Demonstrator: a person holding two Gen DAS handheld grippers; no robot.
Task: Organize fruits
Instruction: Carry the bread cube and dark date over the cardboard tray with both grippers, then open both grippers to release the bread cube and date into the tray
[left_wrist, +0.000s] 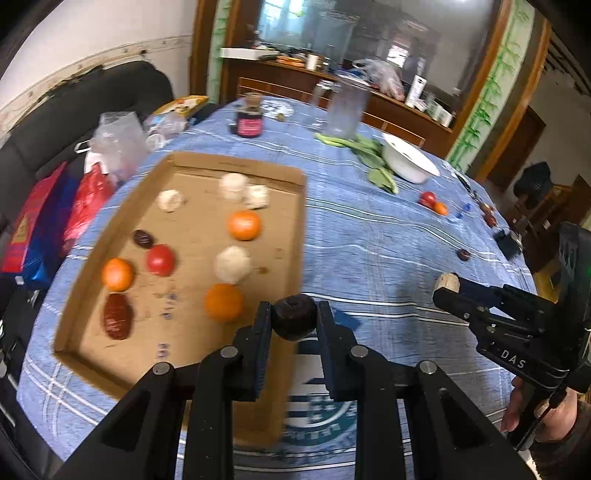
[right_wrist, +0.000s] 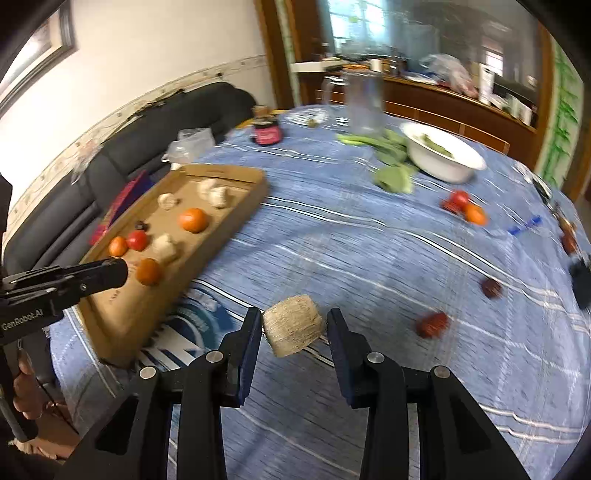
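Two grippers are loaded at once, one piece of produce in each. Nearest me, the left gripper (left_wrist: 291, 321) has its jaws clamped on a dark round fruit (left_wrist: 294, 318), the pads pressing its sides, held just over the near edge of the cardboard tray (left_wrist: 293, 221). Beside it, the right gripper (right_wrist: 293, 328) has its jaws closed on a pale netted lump (right_wrist: 293, 328), hanging above bare blue cloth, near the tray but not over it. Both point steeply down, probably so each load can be set down rather than dropped.

Just beyond, the tray lies flat on the counter (right_wrist: 369, 258) and already carries a sorted look: oranges (left_wrist: 244, 224), a red tomato (left_wrist: 160, 259), dark dates (left_wrist: 117, 316) and several pale netted fruits (left_wrist: 233, 264), lying apart in loose rows. My guess is the two carried pieces belong among them.

Farther right, loose pieces remain on the cloth: a red fruit (right_wrist: 431, 325), a darker one (right_wrist: 491, 287), and a tomato and orange pair (right_wrist: 466, 206) touching each other. So the job looks partly done.

At the far side stand a white bowl (right_wrist: 443, 157) with green leaves beside it, a clear jug (right_wrist: 364, 103) and a dark jar (right_wrist: 266, 133), well apart from the sorting.
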